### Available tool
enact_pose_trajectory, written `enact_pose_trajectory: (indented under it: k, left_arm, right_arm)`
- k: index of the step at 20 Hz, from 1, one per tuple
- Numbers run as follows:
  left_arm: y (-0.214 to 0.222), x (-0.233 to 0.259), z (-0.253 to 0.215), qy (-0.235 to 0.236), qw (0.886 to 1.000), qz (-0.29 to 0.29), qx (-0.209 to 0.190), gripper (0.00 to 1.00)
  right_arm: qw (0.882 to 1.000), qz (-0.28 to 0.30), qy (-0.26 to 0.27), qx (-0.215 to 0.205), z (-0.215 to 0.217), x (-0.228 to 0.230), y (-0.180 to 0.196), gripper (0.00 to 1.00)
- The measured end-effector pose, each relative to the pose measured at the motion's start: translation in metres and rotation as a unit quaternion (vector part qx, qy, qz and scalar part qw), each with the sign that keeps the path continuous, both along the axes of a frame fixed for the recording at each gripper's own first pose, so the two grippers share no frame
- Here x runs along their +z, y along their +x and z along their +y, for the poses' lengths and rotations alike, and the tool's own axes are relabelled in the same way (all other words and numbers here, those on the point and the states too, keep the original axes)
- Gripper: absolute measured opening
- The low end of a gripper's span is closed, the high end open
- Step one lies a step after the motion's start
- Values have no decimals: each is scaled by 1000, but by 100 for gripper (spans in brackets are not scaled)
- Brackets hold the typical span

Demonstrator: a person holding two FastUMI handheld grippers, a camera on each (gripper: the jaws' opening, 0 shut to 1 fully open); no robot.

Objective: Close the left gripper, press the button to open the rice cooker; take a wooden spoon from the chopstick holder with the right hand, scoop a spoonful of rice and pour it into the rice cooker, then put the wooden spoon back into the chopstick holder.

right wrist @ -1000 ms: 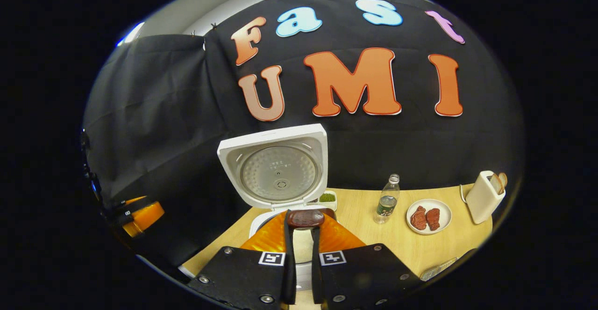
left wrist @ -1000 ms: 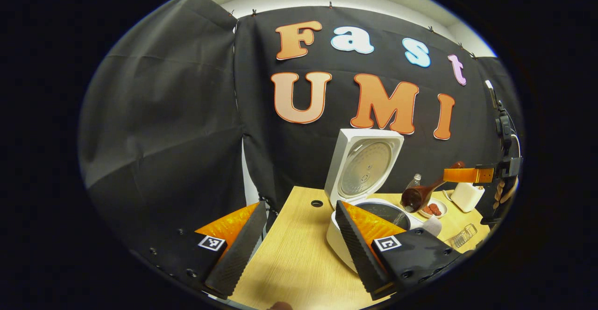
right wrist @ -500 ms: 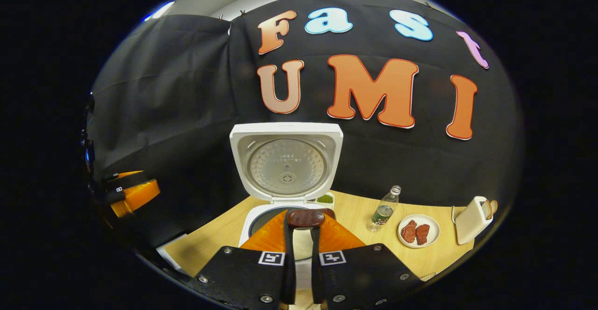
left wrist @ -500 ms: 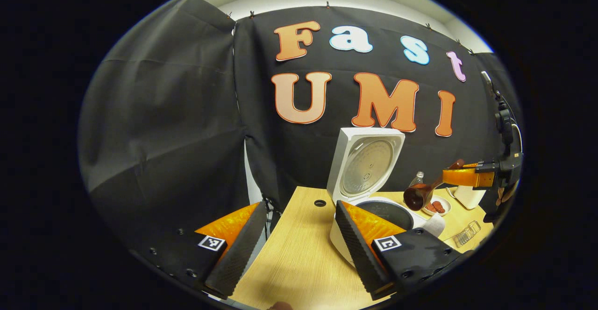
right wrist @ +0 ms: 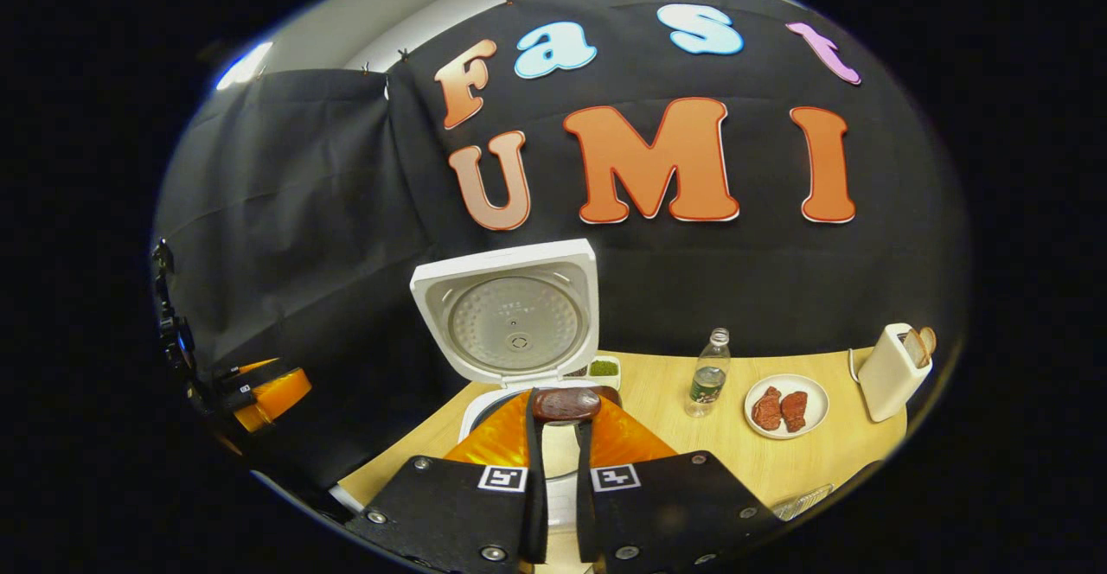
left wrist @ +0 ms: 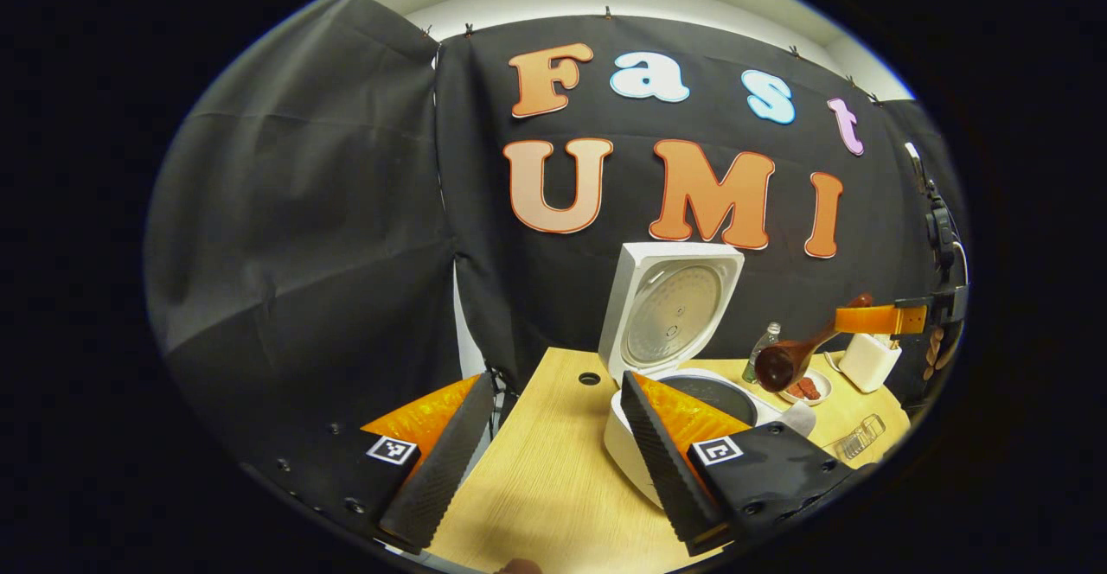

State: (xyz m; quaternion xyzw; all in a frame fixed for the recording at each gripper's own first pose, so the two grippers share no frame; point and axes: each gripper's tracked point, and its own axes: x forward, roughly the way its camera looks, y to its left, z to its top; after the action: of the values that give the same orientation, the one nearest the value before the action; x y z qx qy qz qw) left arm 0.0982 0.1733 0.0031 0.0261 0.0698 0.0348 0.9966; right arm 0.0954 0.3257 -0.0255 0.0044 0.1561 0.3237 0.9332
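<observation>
Right gripper [right wrist: 554, 470]: fingers pressed together on the handle of the wooden spoon [left wrist: 791, 358], held above the table.
Left gripper [left wrist: 553, 444]: fingers wide apart, holding nothing, low over the near left of the table [left wrist: 553, 479].
Spoon: dark brown; long axis slopes down from the grip, bowl toward the rice cooker [left wrist: 670, 332]; no rice visible in it.
Cooker: white, lid upright, dark pot exposed.
Key relation: chopstick holder [right wrist: 891, 371], white and boxy, stands far right, well apart from the cooker; right gripper is nearer.
Next, likely: carry spoon right, handle upright, into the holder.
</observation>
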Motion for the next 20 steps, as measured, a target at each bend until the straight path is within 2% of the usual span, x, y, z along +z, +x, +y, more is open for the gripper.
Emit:
enact_pose_trajectory:
  k: [4,15,20]
  left_arm:
    - [-2,8,-27,-2,1000,-9,-12,99]
    - [-3,17,-113,-3,999,-25,-22,99]
    - [-8,20,-154,-3,999,-29,-21,100]
  right_arm:
    - [999,13,16,-28,-50,4,2,13]
    - [992,54,1,-116,-243,-17,-10,13]
    - [987,89,5,-135,-303,-36,-18,13]
